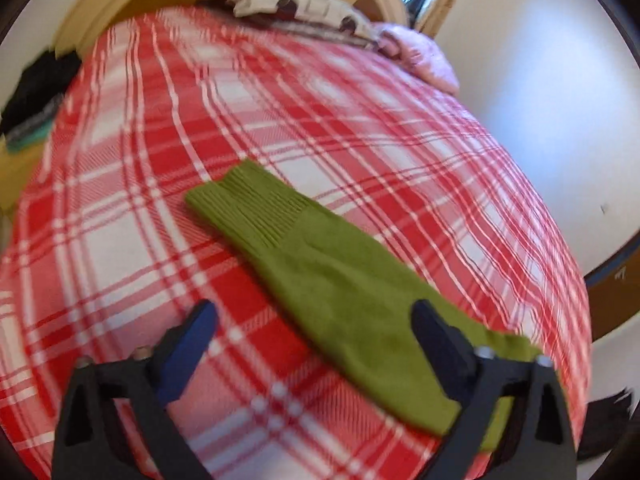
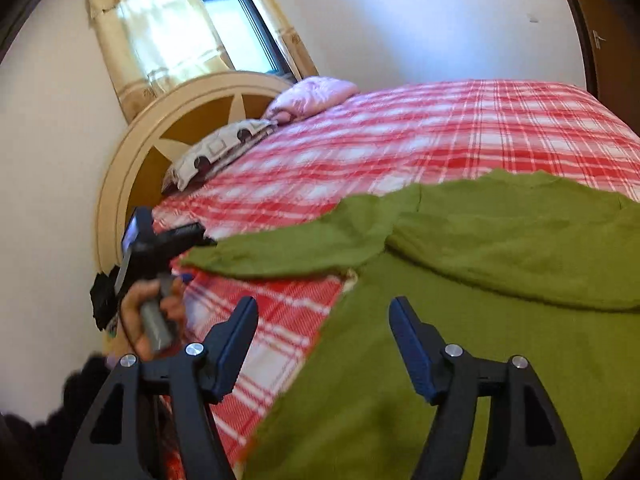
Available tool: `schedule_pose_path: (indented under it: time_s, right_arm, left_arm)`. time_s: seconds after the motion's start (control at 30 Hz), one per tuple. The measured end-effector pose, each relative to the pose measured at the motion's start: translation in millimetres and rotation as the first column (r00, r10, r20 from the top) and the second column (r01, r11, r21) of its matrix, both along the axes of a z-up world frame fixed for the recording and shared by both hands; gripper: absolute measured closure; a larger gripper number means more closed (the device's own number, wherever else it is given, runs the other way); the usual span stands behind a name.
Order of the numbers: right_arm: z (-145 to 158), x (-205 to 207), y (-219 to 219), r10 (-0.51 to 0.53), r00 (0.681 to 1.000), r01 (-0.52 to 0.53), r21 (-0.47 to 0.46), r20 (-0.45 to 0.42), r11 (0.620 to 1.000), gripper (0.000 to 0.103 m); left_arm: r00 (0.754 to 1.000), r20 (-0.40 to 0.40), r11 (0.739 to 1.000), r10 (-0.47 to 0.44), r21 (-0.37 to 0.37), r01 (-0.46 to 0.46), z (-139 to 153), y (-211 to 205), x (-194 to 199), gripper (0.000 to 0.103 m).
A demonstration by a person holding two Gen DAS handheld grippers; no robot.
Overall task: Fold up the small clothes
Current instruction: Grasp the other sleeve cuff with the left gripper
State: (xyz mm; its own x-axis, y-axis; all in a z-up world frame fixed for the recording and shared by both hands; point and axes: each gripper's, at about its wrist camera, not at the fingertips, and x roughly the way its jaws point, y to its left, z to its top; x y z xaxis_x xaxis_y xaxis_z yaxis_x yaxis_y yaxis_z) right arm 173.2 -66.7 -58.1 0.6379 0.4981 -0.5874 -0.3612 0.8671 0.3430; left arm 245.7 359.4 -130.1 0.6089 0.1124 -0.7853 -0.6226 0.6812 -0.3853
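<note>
A green knitted sweater point(image 2: 460, 340) lies spread on the red and white plaid bedspread point(image 2: 440, 128). One sleeve point(image 1: 320, 264) stretches out flat, its ribbed cuff point(image 1: 240, 200) pointing toward the headboard. My left gripper point(image 1: 314, 314) hovers open over the sleeve's wide end, which runs under its right finger point(image 1: 436, 336). My right gripper point(image 2: 324, 312) stands open above the sweater's left edge, with nothing pressed between its fingers. In the right wrist view the sleeve point(image 2: 288, 248) reaches left toward the tool held in a person's hand point(image 2: 138, 320).
Two pillows, a patterned one point(image 2: 216, 152) and a pink one point(image 2: 312, 96), lie by the round headboard point(image 2: 136, 152). A curtained window point(image 2: 224, 24) is behind it. Dark clothes point(image 1: 36, 92) are piled beside the bed at the left. A white wall point(image 1: 540, 120) borders the far side.
</note>
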Motion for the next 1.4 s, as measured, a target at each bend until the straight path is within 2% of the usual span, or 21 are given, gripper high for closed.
schedule_pose_path:
  time_s: [0.03, 0.07, 0.23, 0.3, 0.33, 0.37, 0.5, 0.57, 0.7, 0.73, 0.8, 0.83, 0.9, 1.03, 1.1, 1.2, 1.3, 1.4]
  right_arm:
    - [-3.0, -1.7, -1.1, -0.002, 1.0, 0.002, -0.005, -0.009, 1.0, 0.034]
    - [-6.5, -3.0, -2.3, -0.004, 1.0, 0.003, -0.009, -0.023, 1.0, 0.034]
    - [-18.8, -4.5, -10.4, -0.034, 0.997, 0.034, -0.01, -0.073, 0.999, 0.034]
    - [-20.3, -3.9, -13.2, -0.044, 0.995, 0.044, 0.001, -0.086, 0.999, 0.034]
    - [-20.7, -3.7, -14.0, -0.045, 0.995, 0.046, 0.003, -0.089, 0.999, 0.034]
    - [-20.7, -4.0, -14.1, -0.045, 0.995, 0.046, 0.003, -0.091, 0.999, 0.034]
    - [-22.8, -4.9, -11.3, -0.033, 0.995, 0.033, 0.003, -0.098, 0.999, 0.034]
    - [-25.2, -5.0, -9.5, -0.029, 0.993, 0.029, 0.001, -0.11, 1.0, 0.034]
    - [-27.8, -5.4, -11.4, -0.036, 0.991, 0.037, 0.012, -0.131, 0.999, 0.034]
    - [-27.7, -5.6, -12.1, -0.038, 0.99, 0.04, 0.014, -0.133, 0.999, 0.034]
    - [-27.3, -7.0, -14.6, -0.044, 0.99, 0.047, 0.017, -0.133, 0.999, 0.034]
    - [-26.4, -7.0, -15.6, -0.047, 0.99, 0.05, 0.018, -0.131, 0.999, 0.034]
    - [-25.1, -7.8, -18.1, -0.053, 0.99, 0.056, 0.022, -0.129, 0.998, 0.034]
    - [-21.8, -10.8, -30.1, -0.089, 0.989, 0.094, 0.04, -0.12, 0.995, 0.034]
    - [-20.8, -10.7, -37.1, -0.11, 0.987, 0.116, 0.05, -0.119, 0.992, 0.034]
    - [-19.6, -9.9, -51.8, -0.151, 0.981, 0.161, 0.073, -0.125, 0.984, 0.034]
    - [-18.5, -10.8, -70.6, -0.196, 0.973, 0.209, 0.104, -0.126, 0.972, 0.034]
    - [-14.6, -13.3, -88.9, -0.247, 0.963, 0.26, 0.12, -0.109, 0.958, 0.034]
  left_arm:
    - [1.0, -0.006, 0.999, 0.006, -0.032, -0.006, -5.7, 3.2, 3.3, 0.019]
    - [1.0, -0.011, 0.999, 0.018, -0.039, -0.018, -9.0, 4.9, 5.7, 0.019]
    - [0.998, 0.009, 0.998, 0.057, -0.012, -0.057, -10.2, 2.2, 8.6, 0.021]
    - [0.997, 0.01, 0.997, 0.076, -0.017, -0.075, -10.5, 5.5, 8.0, 0.034]
    - [0.996, 0.031, 0.996, 0.086, -0.027, -0.085, -10.2, 9.1, 3.0, 0.043]
    - [0.995, 0.049, 0.995, 0.089, -0.046, -0.087, -11.3, 12.7, -1.5, 0.046]
    - [0.978, 0.176, 0.985, 0.111, -0.153, -0.084, -23.2, 31.8, -19.4, 0.047]
    - [0.975, 0.193, 0.983, 0.114, -0.163, -0.082, -25.0, 36.2, -19.0, 0.047]
    - [0.986, 0.149, 0.995, 0.079, -0.073, -0.069, -21.6, 28.5, -4.2, 0.048]
    - [0.988, 0.137, 0.996, 0.077, -0.058, -0.069, -21.2, 27.4, -1.7, 0.054]
    - [0.989, 0.123, 0.996, 0.086, -0.05, -0.08, -21.2, 28.3, -0.8, 0.079]
    - [0.991, 0.108, 0.995, 0.086, -0.061, -0.079, -24.0, 29.1, -0.2, 0.097]
    - [0.992, 0.097, 0.995, 0.081, -0.061, -0.075, -25.1, 30.0, 0.0, 0.097]
    - [0.996, 0.076, 0.999, 0.038, 0.007, -0.039, -11.0, 18.2, 6.0, 0.097]
    - [0.995, 0.095, 0.999, 0.011, 0.036, -0.015, 2.3, 8.8, 6.9, 0.097]
    - [0.989, 0.136, 0.992, -0.049, 0.122, 0.032, 32.2, -20.4, 8.1, 0.098]
    - [0.975, 0.177, 0.972, -0.135, 0.214, 0.095, 63.8, -60.5, 11.1, 0.098]
    - [0.941, 0.212, 0.928, -0.263, 0.321, 0.187, 94.9, -118.6, 11.1, 0.098]
